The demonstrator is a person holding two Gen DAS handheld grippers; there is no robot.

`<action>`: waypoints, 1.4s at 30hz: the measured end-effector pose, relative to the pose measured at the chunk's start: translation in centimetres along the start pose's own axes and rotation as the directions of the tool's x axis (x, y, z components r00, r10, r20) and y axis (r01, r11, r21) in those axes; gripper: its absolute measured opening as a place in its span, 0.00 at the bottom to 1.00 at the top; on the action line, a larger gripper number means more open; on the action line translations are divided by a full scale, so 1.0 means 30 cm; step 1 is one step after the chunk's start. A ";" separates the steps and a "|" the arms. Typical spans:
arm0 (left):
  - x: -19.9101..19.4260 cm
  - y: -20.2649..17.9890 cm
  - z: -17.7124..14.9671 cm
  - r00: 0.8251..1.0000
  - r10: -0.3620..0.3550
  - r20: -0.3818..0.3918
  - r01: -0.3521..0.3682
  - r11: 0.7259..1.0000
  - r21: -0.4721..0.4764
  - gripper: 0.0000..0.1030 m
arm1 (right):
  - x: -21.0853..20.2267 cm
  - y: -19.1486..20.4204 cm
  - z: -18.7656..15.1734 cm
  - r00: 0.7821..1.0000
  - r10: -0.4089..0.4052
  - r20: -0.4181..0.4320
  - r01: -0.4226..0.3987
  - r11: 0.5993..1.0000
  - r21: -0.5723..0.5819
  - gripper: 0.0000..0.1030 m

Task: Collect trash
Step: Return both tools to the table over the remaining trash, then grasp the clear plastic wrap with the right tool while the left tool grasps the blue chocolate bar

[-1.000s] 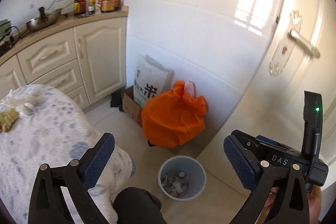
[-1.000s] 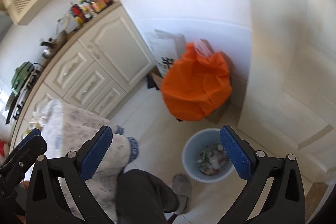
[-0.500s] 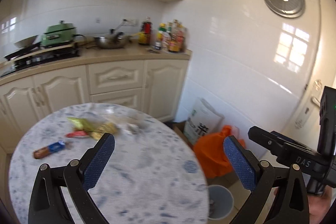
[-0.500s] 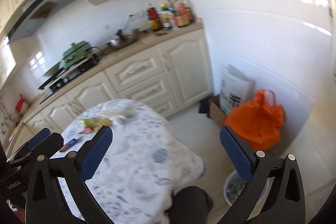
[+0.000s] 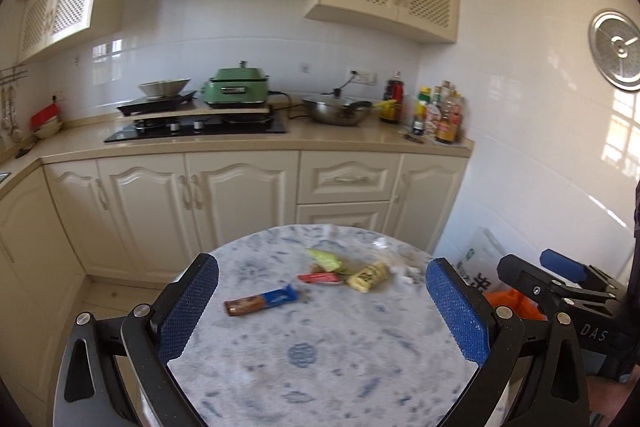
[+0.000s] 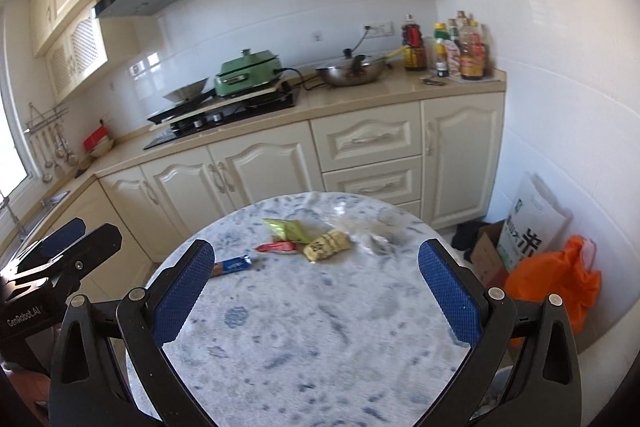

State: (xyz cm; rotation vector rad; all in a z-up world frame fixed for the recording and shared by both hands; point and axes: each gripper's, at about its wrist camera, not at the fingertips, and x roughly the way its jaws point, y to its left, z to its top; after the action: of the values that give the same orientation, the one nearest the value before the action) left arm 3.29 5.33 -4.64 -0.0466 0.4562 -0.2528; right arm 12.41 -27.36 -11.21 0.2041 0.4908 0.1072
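Observation:
Wrappers lie on the far half of a round table (image 5: 320,367) with a blue-patterned cloth: a blue and brown bar wrapper (image 5: 262,299), a red wrapper (image 5: 320,278), a green packet (image 5: 323,258), a yellow packet (image 5: 367,275) and crumpled clear plastic (image 5: 400,263). They also show in the right wrist view: blue bar (image 6: 232,265), red wrapper (image 6: 277,247), green packet (image 6: 289,227), yellow packet (image 6: 328,245), clear plastic (image 6: 372,229). My left gripper (image 5: 322,311) and right gripper (image 6: 316,291) are both open and empty, above the table's near side.
Cream kitchen cabinets (image 5: 240,203) and a counter with a stove, a green cooker (image 5: 236,87), a wok and bottles stand behind the table. An orange bag (image 6: 556,279), a white sack (image 6: 532,227) and a cardboard box (image 6: 486,251) sit on the floor at right.
Both grippers have swung up and left from the floor bin and orange bag to face the table with the wrappers. Both stayed open.

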 end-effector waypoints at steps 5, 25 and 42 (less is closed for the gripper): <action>-0.019 0.026 -0.002 0.999 0.051 0.005 -0.051 0.998 -0.030 0.99 | 0.039 0.096 0.009 0.999 0.034 -0.013 -0.034 0.998 -0.048 1.00; 0.622 0.158 0.001 0.980 0.075 -0.187 -0.058 0.994 0.094 0.99 | 0.437 0.022 0.030 0.984 -0.023 -0.178 0.008 0.996 -0.083 1.00; 1.218 0.142 -0.103 0.877 -0.013 -0.480 0.122 0.973 0.197 0.36 | 0.889 -0.200 -0.016 0.929 -0.104 -0.355 0.087 0.994 -0.062 1.00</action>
State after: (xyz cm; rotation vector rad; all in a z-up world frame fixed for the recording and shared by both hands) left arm 34.58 0.30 -23.55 0.2261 0.9173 -0.3867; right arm 35.90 -29.08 -25.11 0.1150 0.8607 0.0597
